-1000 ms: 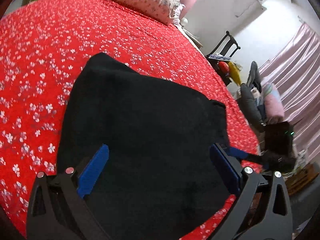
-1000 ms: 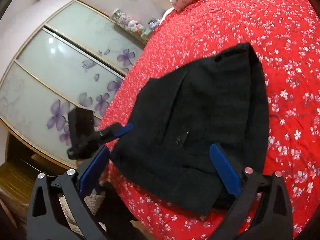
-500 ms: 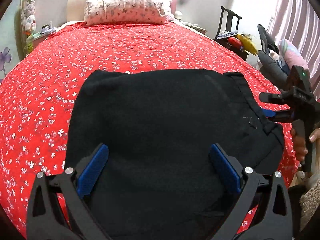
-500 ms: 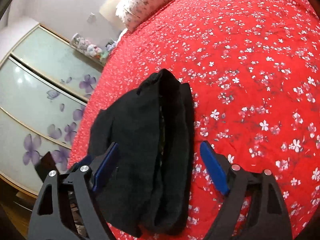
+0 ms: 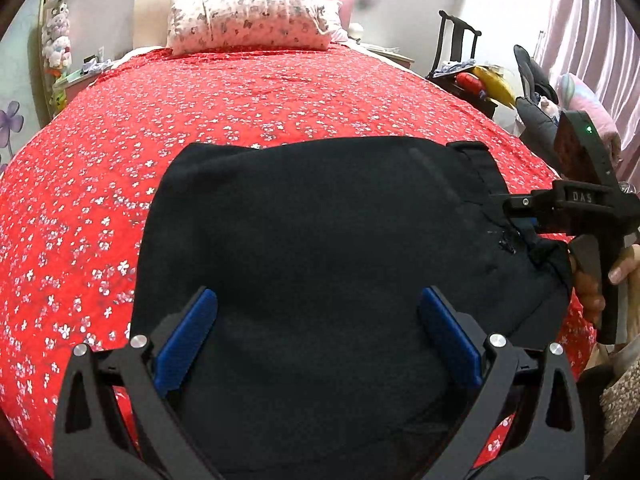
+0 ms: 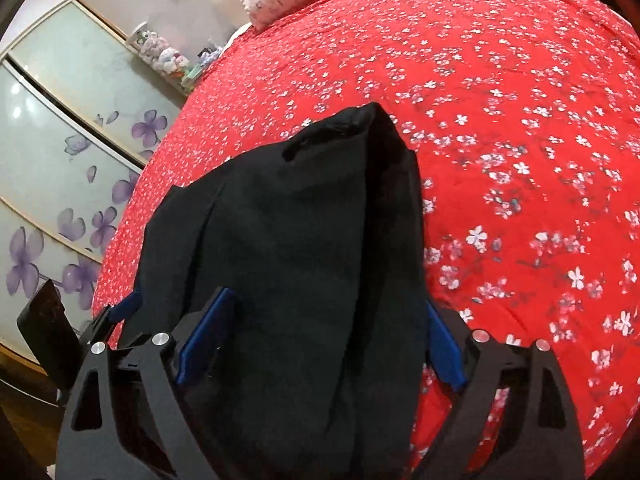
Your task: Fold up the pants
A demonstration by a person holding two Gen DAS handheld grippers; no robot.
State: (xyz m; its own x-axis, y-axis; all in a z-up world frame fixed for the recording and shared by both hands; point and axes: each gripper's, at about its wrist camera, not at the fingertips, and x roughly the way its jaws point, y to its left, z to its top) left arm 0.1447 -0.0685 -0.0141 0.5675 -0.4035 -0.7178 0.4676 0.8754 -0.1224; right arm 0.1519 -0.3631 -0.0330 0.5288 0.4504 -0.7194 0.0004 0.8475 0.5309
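One pair of pants (image 5: 320, 240), two grippers: left gripper (image 5: 318, 336) spread wide above it, right gripper (image 6: 320, 340), now nearer, straddles its edge.

red floral bedspread (image 5: 280, 96), pillow (image 5: 252, 20), wardrobe doors (image 6: 60, 120)

The black pants (image 6: 296, 248) lie folded on the red bedspread (image 6: 520, 128). The right gripper (image 6: 320, 340) stands wide, its blue pads (image 6: 204, 336) straddling the cloth's near end. The left gripper (image 6: 120, 312) shows beside the pants' left edge.

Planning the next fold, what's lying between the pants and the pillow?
Only bare red bedspread between the pants and pillow, seen in the left wrist view.
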